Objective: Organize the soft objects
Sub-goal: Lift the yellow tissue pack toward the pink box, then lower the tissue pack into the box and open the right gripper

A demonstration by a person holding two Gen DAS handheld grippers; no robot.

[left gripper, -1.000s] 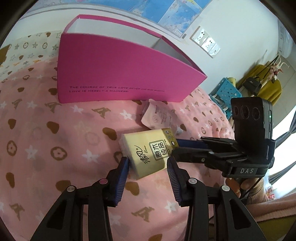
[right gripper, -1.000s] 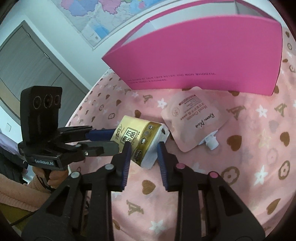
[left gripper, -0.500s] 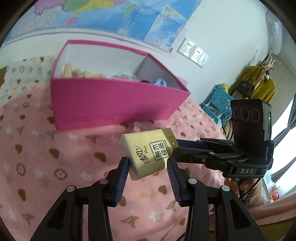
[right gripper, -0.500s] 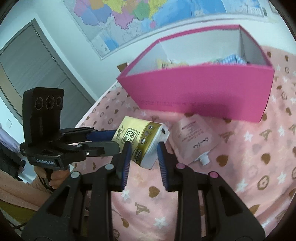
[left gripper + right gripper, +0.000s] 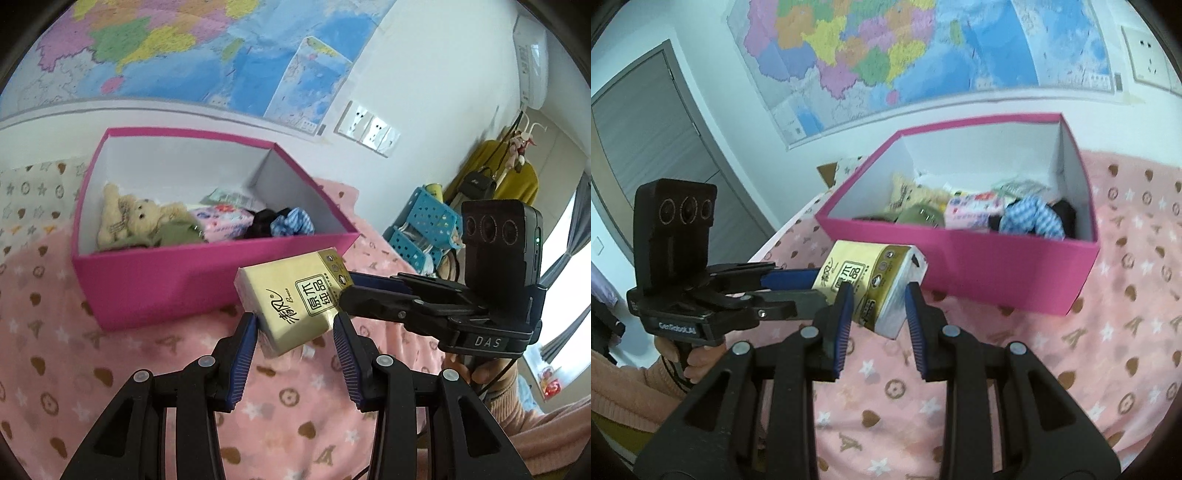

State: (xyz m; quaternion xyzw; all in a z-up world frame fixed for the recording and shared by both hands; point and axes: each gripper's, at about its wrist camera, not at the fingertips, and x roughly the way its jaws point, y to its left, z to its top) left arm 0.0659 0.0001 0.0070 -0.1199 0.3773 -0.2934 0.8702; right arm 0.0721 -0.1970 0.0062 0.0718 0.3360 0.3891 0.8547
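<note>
Both my left tongs and right tongs grip the gold tissue pack, lifted mid-frame above the pink bedspread, just below the pink box.

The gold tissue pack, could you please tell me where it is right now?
The gold tissue pack is held off the pink blanket between the left gripper and right gripper, just in front of the pink box.

The box's near wall hides the lower part of the teddy bear and the clothes beside it. The tissue pack's small print is unreadable. The wall map runs past the picture's edge, its labels blurred.
</note>
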